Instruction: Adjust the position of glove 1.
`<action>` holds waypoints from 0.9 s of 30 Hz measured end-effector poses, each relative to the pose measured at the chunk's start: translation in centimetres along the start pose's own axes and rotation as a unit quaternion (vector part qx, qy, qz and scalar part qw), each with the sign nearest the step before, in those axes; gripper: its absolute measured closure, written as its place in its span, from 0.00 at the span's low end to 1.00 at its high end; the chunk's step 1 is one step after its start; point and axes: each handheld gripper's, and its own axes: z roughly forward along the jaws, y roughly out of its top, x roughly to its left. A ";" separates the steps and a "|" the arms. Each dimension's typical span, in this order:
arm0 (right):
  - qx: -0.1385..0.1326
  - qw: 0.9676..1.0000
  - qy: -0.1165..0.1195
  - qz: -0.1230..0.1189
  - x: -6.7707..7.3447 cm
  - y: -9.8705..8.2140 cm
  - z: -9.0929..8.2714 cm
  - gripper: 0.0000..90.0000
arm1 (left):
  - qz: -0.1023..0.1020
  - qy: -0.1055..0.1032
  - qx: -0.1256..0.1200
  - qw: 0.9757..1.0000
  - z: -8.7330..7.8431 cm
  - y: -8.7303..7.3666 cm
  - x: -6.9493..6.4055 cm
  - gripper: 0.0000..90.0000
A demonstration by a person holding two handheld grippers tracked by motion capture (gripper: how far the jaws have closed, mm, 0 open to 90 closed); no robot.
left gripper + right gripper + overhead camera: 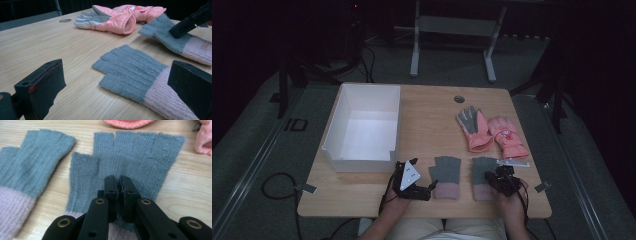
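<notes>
Right tool point(119, 182) clamped on a pinch of the right grey glove point(130, 157), fingers pointing twelve o'clock, white bin point(362, 160) toward ten o'clock.

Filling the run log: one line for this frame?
right gripper: shut on right grey glove | left gripper: open beside left grey glove | white box: empty

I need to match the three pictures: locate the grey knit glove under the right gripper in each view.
High view: grey glove at lower right, under the right gripper.
Left gripper view: upper right.
Right gripper view: centre, pinched by the jaws.
Shared landmark: the other grey glove lying beside it.
</notes>
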 end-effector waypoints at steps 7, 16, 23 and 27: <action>0.001 1.000 -0.009 0.001 -0.3 -0.6 1.0 0.90 | 0.001 -0.002 0.000 1.000 0.0 0.0 0.0 0.01; -0.006 1.000 -0.009 -0.022 -0.3 -0.9 1.1 0.88 | 0.000 -0.002 0.002 1.000 0.0 0.0 0.0 0.01; -0.006 0.998 0.004 -0.057 -0.8 -0.5 0.3 0.79 | -0.001 -0.001 -0.001 1.000 0.0 0.0 0.0 0.01; 0.005 0.988 0.065 -0.141 -2.2 0.5 -0.3 0.72 | 0.001 -0.001 0.002 1.000 0.0 0.0 0.0 0.01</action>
